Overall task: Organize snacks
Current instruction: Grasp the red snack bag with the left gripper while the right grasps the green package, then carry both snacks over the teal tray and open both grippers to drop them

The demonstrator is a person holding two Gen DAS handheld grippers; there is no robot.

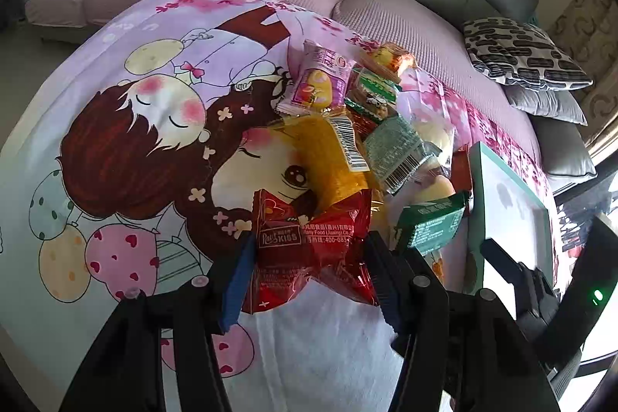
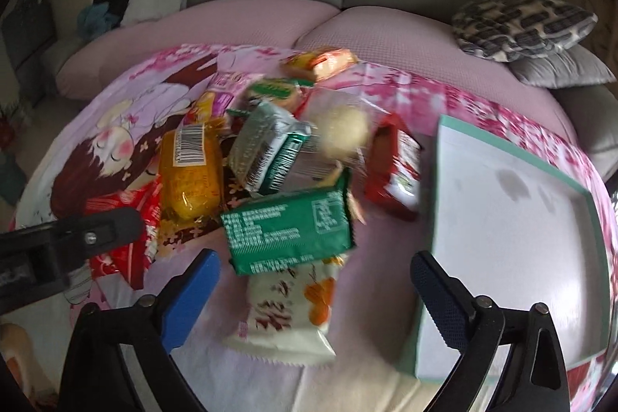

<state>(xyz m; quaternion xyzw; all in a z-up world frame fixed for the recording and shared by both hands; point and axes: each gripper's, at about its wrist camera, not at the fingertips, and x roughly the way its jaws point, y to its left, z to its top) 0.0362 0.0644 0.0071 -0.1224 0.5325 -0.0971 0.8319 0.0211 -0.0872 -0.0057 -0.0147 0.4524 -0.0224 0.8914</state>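
The left tongs are clamped on a red snack packet, held near the snack pile on the cartoon-print sheet. The right tongs are spread wide over a green packet and a white packet, gripping nothing, with a teal-rimmed tray at the right.
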